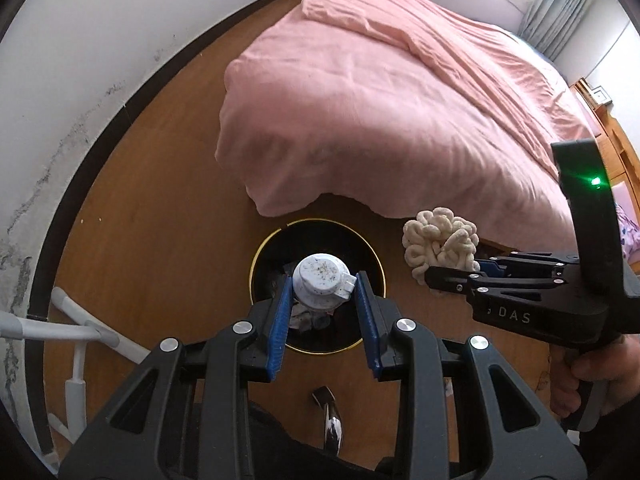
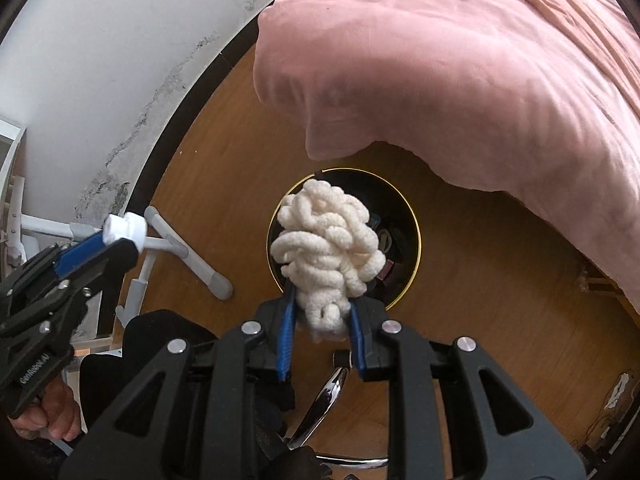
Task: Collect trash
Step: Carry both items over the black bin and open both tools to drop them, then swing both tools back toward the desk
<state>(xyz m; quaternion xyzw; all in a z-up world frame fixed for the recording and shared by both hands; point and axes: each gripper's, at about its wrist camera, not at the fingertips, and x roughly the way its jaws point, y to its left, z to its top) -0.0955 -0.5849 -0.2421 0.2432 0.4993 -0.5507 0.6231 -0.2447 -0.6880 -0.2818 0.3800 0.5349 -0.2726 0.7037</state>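
The stuff deep in the black bin [image 1: 260, 268] is too dark to make out (it stands on the brown wood floor [image 1: 160, 208] by the pink bed [image 1: 380, 100]), while the left gripper [image 1: 323, 285] squeezes a white bottle [image 1: 320, 282] and the right gripper [image 2: 322, 306] squeezes fluffy white yarn [image 2: 326, 236] above it.

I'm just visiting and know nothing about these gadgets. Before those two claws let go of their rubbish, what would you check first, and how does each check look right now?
1. Left gripper clamps the white bottle: ok.
2. Right gripper clamps the cream fluffy bundle: ok.
3. Bottle lines up over the black bin: ok in the left wrist view.
4. Bundle over the bin: cannot tell; the two views disagree.
5. Room left in the bin, which already holds trash: cannot tell.
6. Pink bedcover clear of the bin mouth: ok.
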